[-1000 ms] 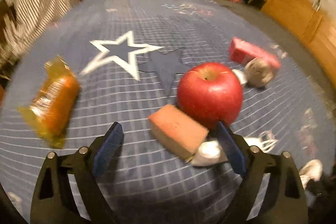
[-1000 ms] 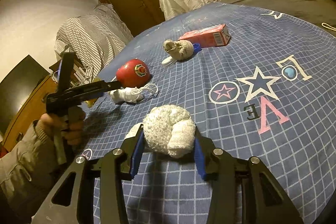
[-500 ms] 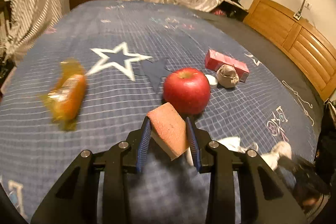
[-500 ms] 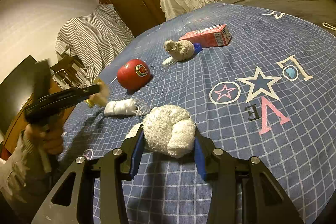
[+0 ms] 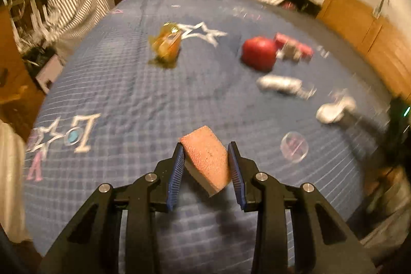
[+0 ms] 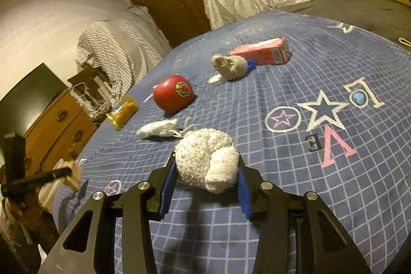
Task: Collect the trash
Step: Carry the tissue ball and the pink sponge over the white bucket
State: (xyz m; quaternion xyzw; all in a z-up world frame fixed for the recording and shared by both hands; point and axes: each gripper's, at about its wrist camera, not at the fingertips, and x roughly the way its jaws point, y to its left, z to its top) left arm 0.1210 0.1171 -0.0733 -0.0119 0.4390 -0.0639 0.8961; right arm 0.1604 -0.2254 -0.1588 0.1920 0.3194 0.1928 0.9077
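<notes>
Two soft, light pieces are already clamped: the left gripper [image 5: 206,166] pinches a squashy sponge [image 5: 206,157] at twelve o'clock across its sides, the right gripper [image 6: 206,182] a springy cloth ball [image 6: 206,159].

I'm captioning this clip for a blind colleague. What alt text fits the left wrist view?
The left tongs are shut on an orange sponge, held above a blue checked bedspread. Farther off, blurred, lie a red apple, a yellow wrapper and a white wad.
</notes>
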